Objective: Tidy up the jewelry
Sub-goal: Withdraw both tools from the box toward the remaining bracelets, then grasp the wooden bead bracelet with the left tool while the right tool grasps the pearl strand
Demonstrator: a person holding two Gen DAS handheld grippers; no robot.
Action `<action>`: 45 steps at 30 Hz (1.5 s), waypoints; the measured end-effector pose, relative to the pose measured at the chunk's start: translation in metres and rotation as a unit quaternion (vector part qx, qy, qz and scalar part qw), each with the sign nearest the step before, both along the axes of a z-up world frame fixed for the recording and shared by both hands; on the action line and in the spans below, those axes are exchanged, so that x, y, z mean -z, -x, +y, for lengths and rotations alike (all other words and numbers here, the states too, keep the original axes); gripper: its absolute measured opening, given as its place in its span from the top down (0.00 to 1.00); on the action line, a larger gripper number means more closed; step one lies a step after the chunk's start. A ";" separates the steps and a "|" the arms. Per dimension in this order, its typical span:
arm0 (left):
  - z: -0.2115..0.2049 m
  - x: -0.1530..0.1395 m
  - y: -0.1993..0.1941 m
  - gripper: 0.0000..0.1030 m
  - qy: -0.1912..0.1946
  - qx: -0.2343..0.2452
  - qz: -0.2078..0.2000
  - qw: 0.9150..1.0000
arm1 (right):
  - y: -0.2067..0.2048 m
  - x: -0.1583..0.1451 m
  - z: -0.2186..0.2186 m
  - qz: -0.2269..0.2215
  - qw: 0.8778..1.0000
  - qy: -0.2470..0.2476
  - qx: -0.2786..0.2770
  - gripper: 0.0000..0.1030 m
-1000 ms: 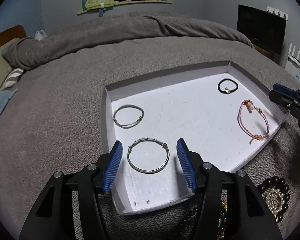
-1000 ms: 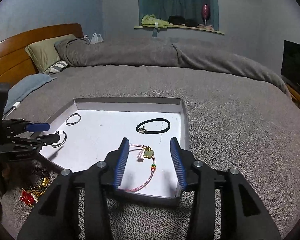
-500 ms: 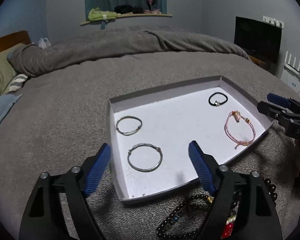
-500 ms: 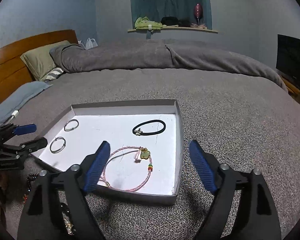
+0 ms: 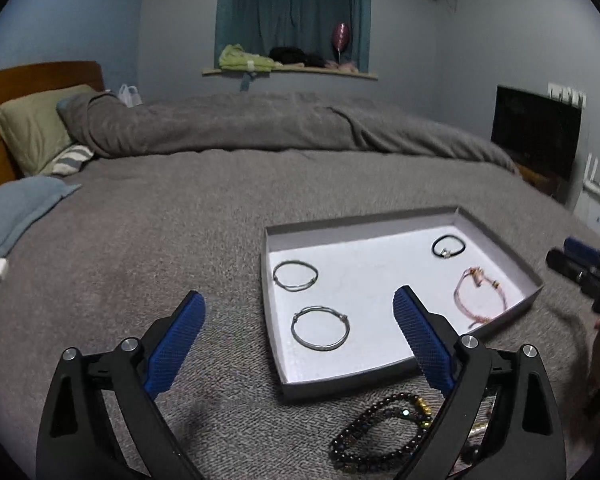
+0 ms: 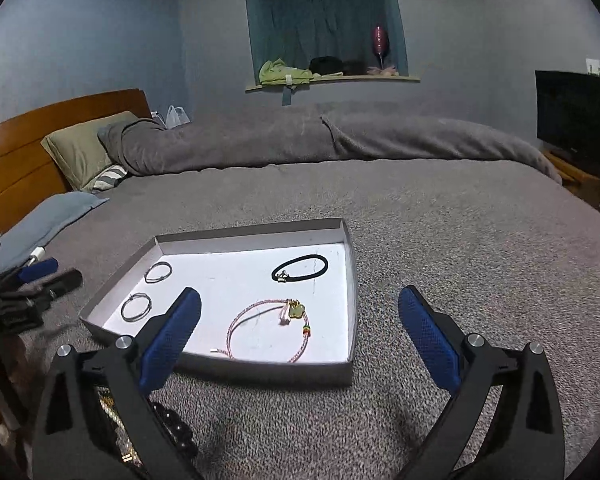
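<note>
Only my left view shows the beaded bracelets on the bed. The tray holds four pieces. My left tongs and right tongs gape, empty.

We hold the right gripper with jaws spread wide above the grey bedspread. Before it lies a shallow white tray holding two silver bangles far left, a black hair tie far right, and a pink cord bracelet nearest. The left gripper is at left.
</note>
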State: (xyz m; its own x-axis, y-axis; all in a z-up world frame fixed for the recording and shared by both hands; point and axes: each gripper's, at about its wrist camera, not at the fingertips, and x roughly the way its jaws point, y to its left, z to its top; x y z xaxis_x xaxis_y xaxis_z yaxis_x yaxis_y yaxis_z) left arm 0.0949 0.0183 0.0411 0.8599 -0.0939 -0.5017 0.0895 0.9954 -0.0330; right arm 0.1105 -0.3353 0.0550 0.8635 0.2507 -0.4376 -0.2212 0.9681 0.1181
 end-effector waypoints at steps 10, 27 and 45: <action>0.009 0.012 0.024 0.08 0.004 0.006 0.016 1.000 | 0.044 0.003 -0.013 -0.012 1.000 0.007 -0.012 0.05; 0.013 0.032 0.053 0.08 0.014 0.004 0.038 0.999 | 0.072 0.033 0.031 0.038 0.995 0.048 -0.080 0.06; -0.010 0.033 0.059 0.10 -0.015 0.055 0.038 0.998 | 0.073 0.038 0.048 0.087 0.987 0.046 -0.124 0.60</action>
State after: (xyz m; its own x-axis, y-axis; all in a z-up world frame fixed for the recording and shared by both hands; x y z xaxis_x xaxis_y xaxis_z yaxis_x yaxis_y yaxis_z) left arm 0.0355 0.0081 0.0085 0.8045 -0.1708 -0.5689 0.1975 0.9802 -0.0150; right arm 0.0377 -0.2870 0.0169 0.6909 0.3970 -0.6042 -0.4364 0.8953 0.0893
